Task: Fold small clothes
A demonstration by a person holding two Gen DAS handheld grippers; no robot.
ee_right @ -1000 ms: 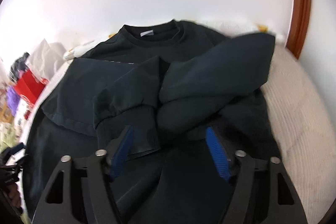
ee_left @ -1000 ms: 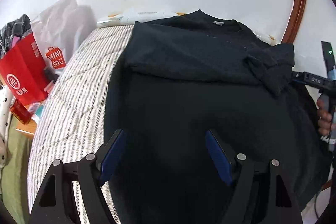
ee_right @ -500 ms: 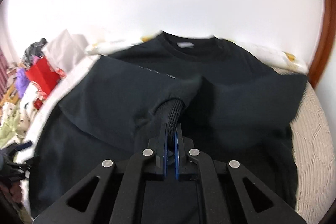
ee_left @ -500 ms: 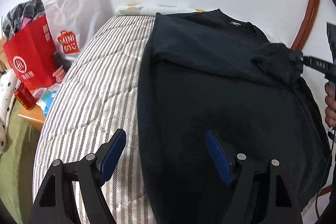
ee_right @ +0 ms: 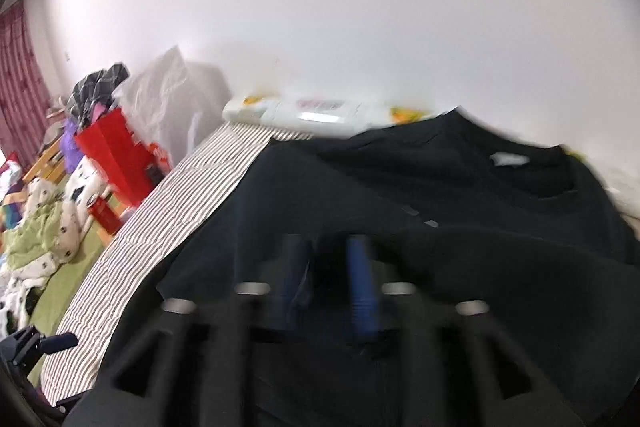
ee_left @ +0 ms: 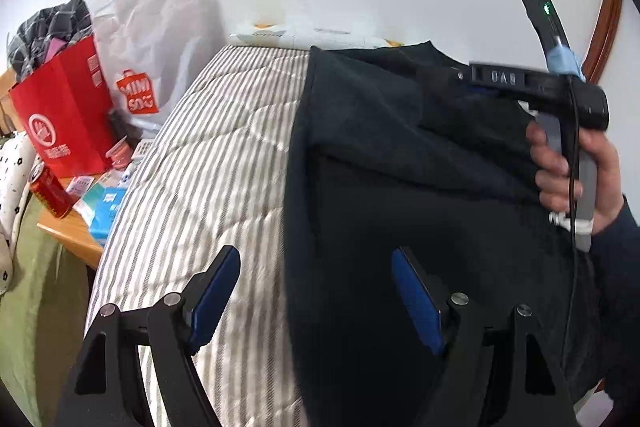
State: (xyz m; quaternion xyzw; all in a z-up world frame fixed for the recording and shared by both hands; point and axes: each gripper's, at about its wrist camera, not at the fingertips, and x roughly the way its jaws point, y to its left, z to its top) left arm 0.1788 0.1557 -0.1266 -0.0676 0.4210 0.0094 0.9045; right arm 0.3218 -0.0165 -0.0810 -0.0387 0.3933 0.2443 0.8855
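A black sweatshirt (ee_left: 400, 167) lies flat on the striped mattress (ee_left: 208, 167), collar at the far end, with a sleeve folded across its chest. My left gripper (ee_left: 316, 291) is open and empty, hovering over the sweatshirt's left edge near the hem. My right gripper (ee_right: 330, 283) is blurred by motion; its blue pads (ee_right: 360, 283) stand a narrow gap apart over the sweatshirt (ee_right: 440, 227), with dark cloth between them. The right gripper also shows in the left wrist view (ee_left: 460, 77), held by a hand over the chest area.
A red paper bag (ee_left: 64, 115), a white shopping bag (ee_left: 152, 47), a red can (ee_left: 48, 189) and small boxes sit on a wooden side table (ee_left: 76, 235) left of the bed. A white packet (ee_right: 296, 113) lies by the wall. A wooden frame (ee_left: 608, 23) stands at right.
My right gripper, shut on the sleeve cuff half a second ago, has moved left across the chest and its pads have parted slightly. My left gripper has drifted left toward the garment's edge.
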